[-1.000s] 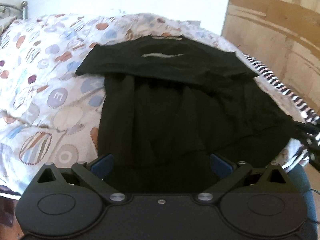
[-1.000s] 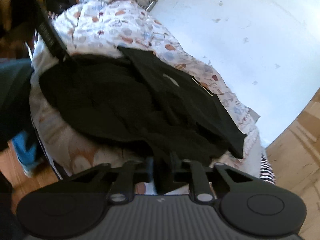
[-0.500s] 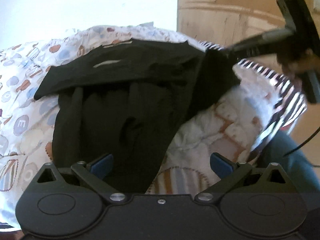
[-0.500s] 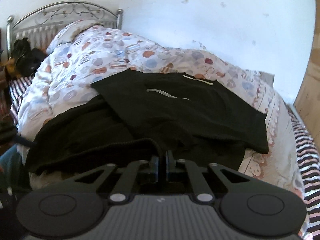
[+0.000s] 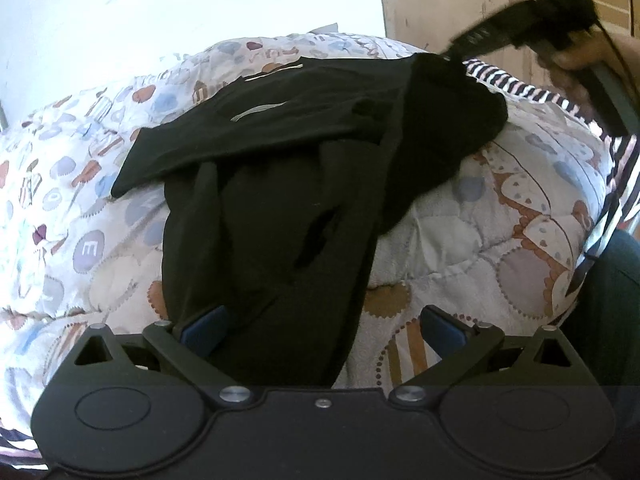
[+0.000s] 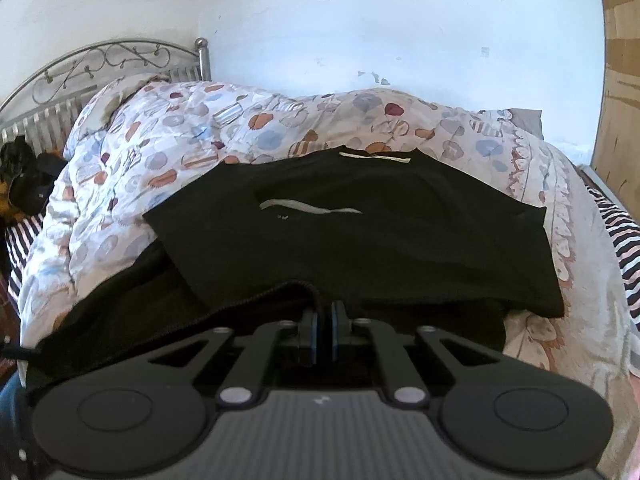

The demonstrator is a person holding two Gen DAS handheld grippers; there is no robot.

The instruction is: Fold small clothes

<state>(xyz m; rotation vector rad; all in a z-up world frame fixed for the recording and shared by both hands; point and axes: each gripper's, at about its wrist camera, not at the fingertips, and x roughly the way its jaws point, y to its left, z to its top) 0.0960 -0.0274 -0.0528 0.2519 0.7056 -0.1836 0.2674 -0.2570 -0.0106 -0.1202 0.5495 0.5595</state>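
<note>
A black garment (image 5: 280, 216) lies on the patterned quilt (image 5: 480, 220), its lower part crumpled and its right side folded inward. A flat folded black piece with a grey stripe (image 5: 260, 112) lies across its far end; it also shows in the right wrist view (image 6: 360, 232). My left gripper (image 5: 322, 326) is open at the garment's near edge, cloth between its blue pads. My right gripper (image 6: 323, 334) is shut on the black garment's hem (image 6: 256, 296) and shows at the far right in the left wrist view (image 5: 452, 54).
A metal headboard (image 6: 100, 60) stands at the left, a white wall behind the bed. A striped sheet (image 6: 616, 224) runs along the bed's right edge. Dark items (image 6: 20, 176) sit by the headboard. Wooden panels (image 5: 480, 0) are at the right.
My right gripper has carried the garment's right edge up and across toward the far end, folding that side inward. The quilt at the right is now uncovered. My left gripper stayed open.
</note>
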